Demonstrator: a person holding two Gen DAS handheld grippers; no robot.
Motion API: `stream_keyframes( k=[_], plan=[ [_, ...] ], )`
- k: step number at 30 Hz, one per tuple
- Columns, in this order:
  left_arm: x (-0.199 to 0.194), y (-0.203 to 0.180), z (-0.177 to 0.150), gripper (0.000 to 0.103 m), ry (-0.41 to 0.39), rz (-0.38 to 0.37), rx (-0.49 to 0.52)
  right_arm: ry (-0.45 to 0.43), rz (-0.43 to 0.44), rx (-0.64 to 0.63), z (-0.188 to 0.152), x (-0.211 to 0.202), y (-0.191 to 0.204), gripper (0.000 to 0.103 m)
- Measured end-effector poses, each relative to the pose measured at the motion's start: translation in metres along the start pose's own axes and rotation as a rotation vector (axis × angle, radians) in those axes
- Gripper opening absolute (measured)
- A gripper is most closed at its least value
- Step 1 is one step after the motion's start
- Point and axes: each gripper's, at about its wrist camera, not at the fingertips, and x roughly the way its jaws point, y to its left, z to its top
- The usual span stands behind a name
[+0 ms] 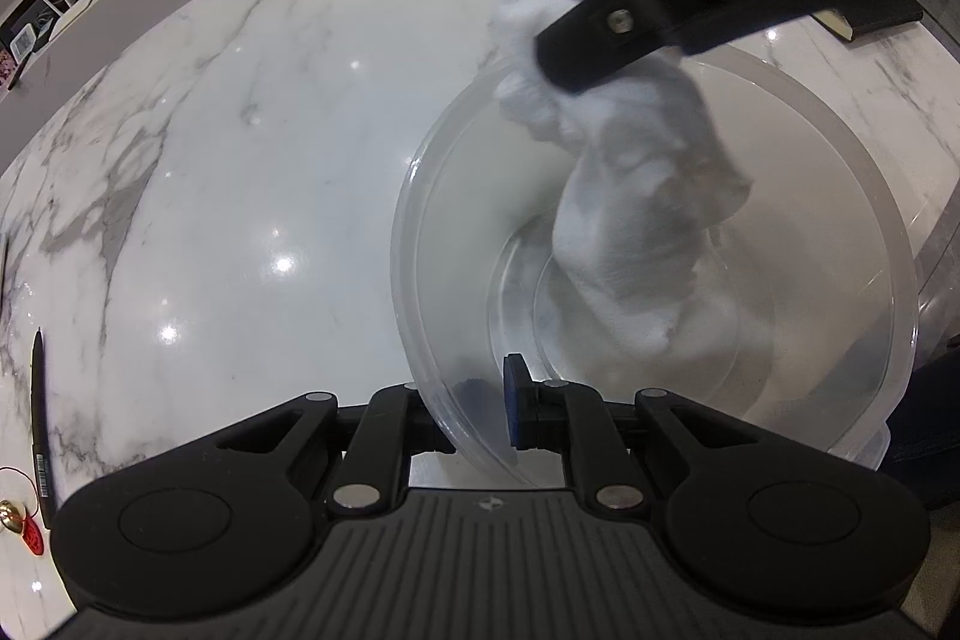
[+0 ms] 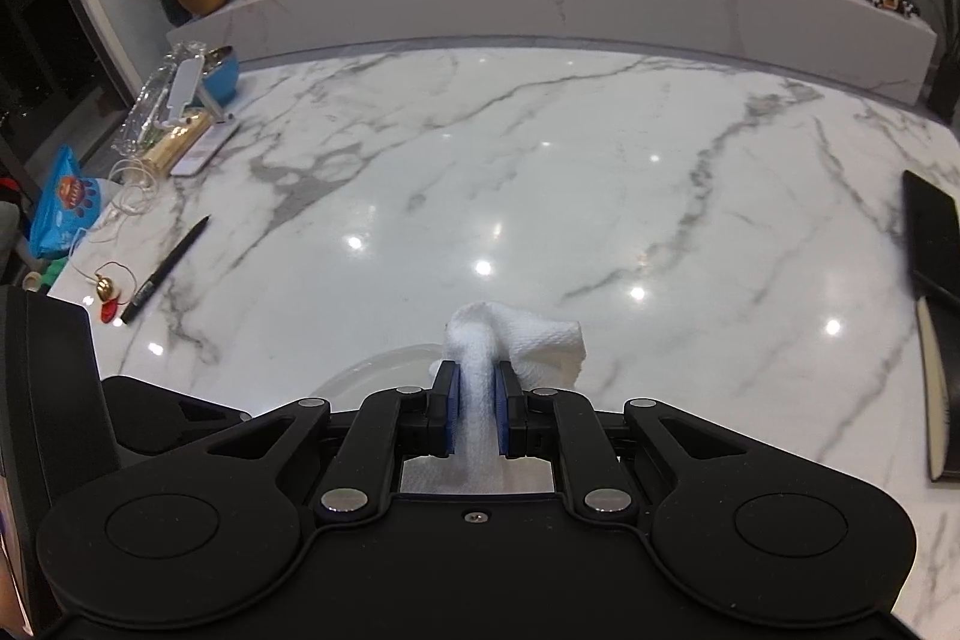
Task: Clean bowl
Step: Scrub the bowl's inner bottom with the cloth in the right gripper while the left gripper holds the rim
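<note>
The left gripper [image 1: 489, 409] is seen pinching the near wall of a clear plastic bowl [image 1: 840, 196]: one finger sits inside the bowl with its blue pad [image 1: 513, 403] against the wall, and the other is seen through the plastic on the outside. The bowl is held tilted, its opening turned toward the left wrist camera, above a white marble table [image 1: 240, 172].

Inside the bowl a crumpled white paper towel [image 1: 630, 196] is pressed down to the round bottom. The towel is pinched by the right gripper [image 2: 477, 415], whose blue pads [image 2: 451, 412] are closed on a twisted band of it, a loose fold standing out past the fingertips. In the left wrist view the right gripper's black body crosses the top corner, and the white letters "DAS" can be read on it. In the right wrist view only a thin arc of the bowl's rim [image 2: 384, 361] shows below the towel.

On the table, a black pen [image 2: 165, 271] lies at the left beside a small gold and red charm on a string [image 2: 105, 295]. Farther left, a blue packet with a paw print [image 2: 63, 202] is seen; its writing cannot be read. A blue bowl [image 2: 221, 73] stands at the far left corner; what it holds cannot be told. A black notebook [image 2: 933, 244] lies at the right edge.
</note>
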Motion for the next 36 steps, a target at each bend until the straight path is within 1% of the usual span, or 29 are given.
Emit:
stream_keyframes(
  k=[3,8,16,29,33,36],
  plan=[
    [0.002,0.004,0.001,0.012,0.001,-0.002,0.0,0.002,0.032,0.013,-0.001,0.003,0.006,0.011],
    [0.004,0.008,0.001,0.012,0.0,-0.003,0.004,0.016,0.111,0.071,0.005,0.009,0.0,0.011],
    [0.003,0.008,-0.002,0.012,0.0,-0.005,0.016,0.07,0.237,0.14,0.006,0.019,-0.002,0.011],
    [-0.004,-0.006,-0.002,0.012,0.0,0.004,0.019,0.024,0.098,0.075,0.001,0.012,0.013,0.011],
    [-0.007,-0.011,-0.002,0.012,-0.001,0.007,0.02,-0.014,-0.018,0.017,-0.001,0.0,0.011,0.01],
    [-0.009,-0.015,-0.002,0.012,-0.001,0.008,0.017,-0.024,-0.087,-0.01,-0.004,-0.004,0.011,0.01]
  ],
)
